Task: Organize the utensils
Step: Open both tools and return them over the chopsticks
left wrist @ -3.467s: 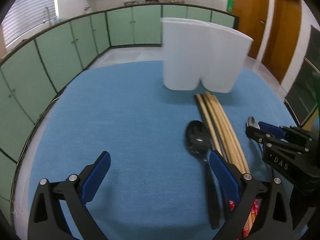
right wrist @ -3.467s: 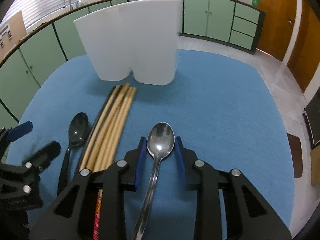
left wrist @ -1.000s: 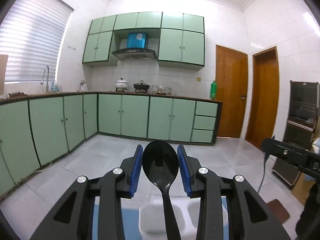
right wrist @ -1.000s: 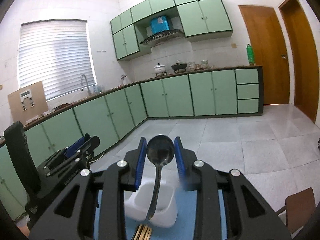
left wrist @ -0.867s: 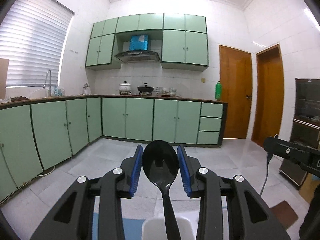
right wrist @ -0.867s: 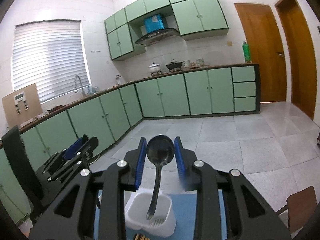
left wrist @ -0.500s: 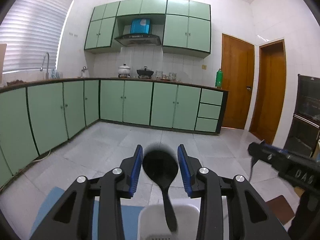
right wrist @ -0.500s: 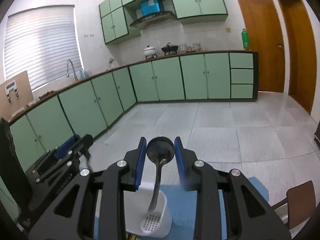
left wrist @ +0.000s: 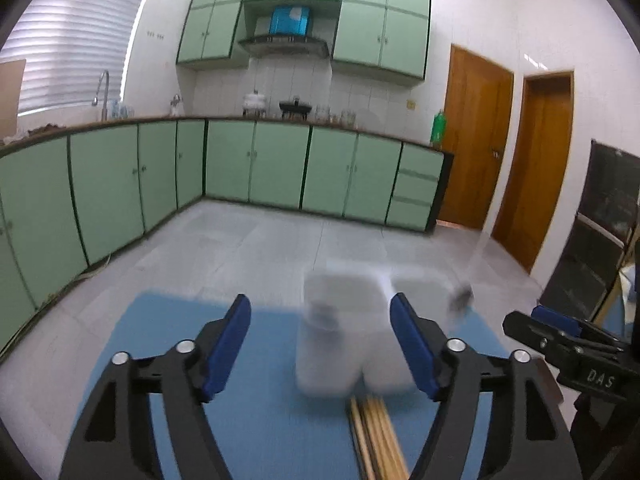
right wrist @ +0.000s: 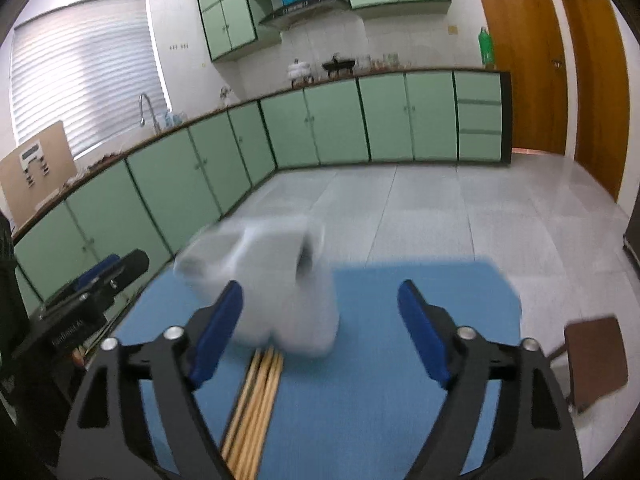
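Note:
My left gripper (left wrist: 322, 334) hangs above the blue mat (left wrist: 256, 420), jaws opening, nothing between the pads. Just beyond it stands the blurred white two-compartment holder (left wrist: 352, 352). A dark smear, the black spoon (left wrist: 320, 314), shows in its left compartment. A second smear, the metal spoon (left wrist: 460, 298), is at its right rim. My right gripper (right wrist: 322, 326) is also opening and holds nothing. The holder (right wrist: 272, 280) lies ahead to its left with a dark spoon blur (right wrist: 306, 260) in it. Wooden chopsticks (left wrist: 376, 436) (right wrist: 256, 400) lie on the mat before the holder.
The right gripper (left wrist: 532, 320) shows at the right edge of the left wrist view, and the left gripper (right wrist: 128, 264) at the left of the right wrist view. A brown chair seat (right wrist: 592, 352) stands beside the table's right edge. Green cabinets (left wrist: 260, 168) line the far walls.
Both grippers have opened wide and let go of their spoons, which dropped towards the holder. Both hands sank and tipped down, so the mat and chopsticks came into view.

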`<action>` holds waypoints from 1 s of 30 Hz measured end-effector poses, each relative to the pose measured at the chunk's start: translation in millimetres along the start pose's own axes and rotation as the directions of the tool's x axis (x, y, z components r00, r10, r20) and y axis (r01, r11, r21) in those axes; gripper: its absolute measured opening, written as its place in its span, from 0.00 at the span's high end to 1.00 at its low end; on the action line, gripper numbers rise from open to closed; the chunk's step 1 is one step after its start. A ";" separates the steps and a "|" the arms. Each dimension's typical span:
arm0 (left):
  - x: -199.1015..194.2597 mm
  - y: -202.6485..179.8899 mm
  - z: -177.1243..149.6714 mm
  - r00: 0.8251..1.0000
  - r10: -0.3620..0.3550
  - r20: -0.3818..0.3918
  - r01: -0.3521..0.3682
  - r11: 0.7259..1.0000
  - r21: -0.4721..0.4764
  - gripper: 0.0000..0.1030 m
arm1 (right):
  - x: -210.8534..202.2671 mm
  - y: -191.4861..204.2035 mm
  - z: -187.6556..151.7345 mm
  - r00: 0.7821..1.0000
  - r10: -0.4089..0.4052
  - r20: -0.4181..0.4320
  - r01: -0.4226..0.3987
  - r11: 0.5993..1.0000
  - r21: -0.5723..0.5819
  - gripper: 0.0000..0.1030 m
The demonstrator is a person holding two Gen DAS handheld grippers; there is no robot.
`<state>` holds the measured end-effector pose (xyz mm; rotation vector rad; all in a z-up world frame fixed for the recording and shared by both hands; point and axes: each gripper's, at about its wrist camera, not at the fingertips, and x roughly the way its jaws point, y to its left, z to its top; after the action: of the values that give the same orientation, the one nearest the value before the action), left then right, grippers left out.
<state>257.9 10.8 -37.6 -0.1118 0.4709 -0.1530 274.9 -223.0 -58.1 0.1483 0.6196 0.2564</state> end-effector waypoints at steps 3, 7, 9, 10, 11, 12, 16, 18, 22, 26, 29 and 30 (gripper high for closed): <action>-18.1 0.4 -35.1 0.996 0.005 -0.092 -0.004 1.000 0.003 0.22 | -16.5 2.6 -40.9 0.998 0.001 -0.069 -0.001 1.000 0.003 0.19; -31.2 -1.2 -81.5 0.973 0.047 -0.227 -0.040 0.999 0.037 0.22 | -34.1 12.3 -92.1 0.987 -0.003 -0.162 0.004 1.000 0.007 0.19; -37.3 0.3 -106.0 0.951 0.047 -0.305 -0.039 0.999 0.030 0.22 | -41.9 19.5 -108.2 0.983 -0.009 -0.185 0.009 1.000 0.000 0.19; -39.0 0.6 -111.7 0.946 0.047 -0.321 -0.040 0.999 0.031 0.22 | -46.0 22.7 -118.7 0.979 -0.014 -0.201 0.014 1.000 -0.001 0.19; -41.8 0.9 -120.5 0.938 0.055 -0.341 -0.045 0.998 0.037 0.22 | -48.6 24.9 -124.8 0.976 -0.012 -0.216 0.012 1.000 -0.001 0.19; -44.5 0.7 -128.3 0.932 0.070 -0.357 -0.057 0.997 0.049 0.22 | -51.2 27.0 -132.2 0.973 -0.012 -0.230 0.012 1.000 0.001 0.19; -51.7 2.6 -144.5 0.913 0.081 -0.399 -0.063 0.996 0.058 0.21 | -60.6 33.1 -157.3 0.964 -0.011 -0.267 0.006 1.000 -0.017 0.19; -54.6 2.3 -150.0 0.908 0.089 -0.410 -0.068 0.996 0.066 0.20 | -58.8 39.8 -163.6 0.959 -0.020 -0.282 0.009 0.999 -0.038 0.19; -58.2 -1.0 -157.6 0.901 0.100 -0.422 -0.074 0.994 0.079 0.19 | -56.2 46.2 -168.8 0.953 -0.049 -0.300 0.024 0.996 -0.085 0.19; -58.7 -2.3 -161.2 0.896 0.101 -0.432 -0.075 0.994 0.078 0.18 | -51.0 50.2 -170.3 0.945 -0.082 -0.316 0.043 0.991 -0.128 0.19; -59.2 -2.4 -161.7 0.895 0.097 -0.435 -0.072 0.995 0.075 0.17 | -48.8 51.9 -171.3 0.943 -0.101 -0.318 0.054 0.987 -0.153 0.20; -59.9 -3.0 -160.5 0.895 0.098 -0.434 -0.072 0.995 0.076 0.17 | -49.4 51.6 -171.9 0.943 -0.106 -0.316 0.059 0.986 -0.155 0.20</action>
<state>131.1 6.7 -152.7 0.0028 0.9209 -0.1049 124.8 -177.1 -158.1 -0.0612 0.9291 0.2445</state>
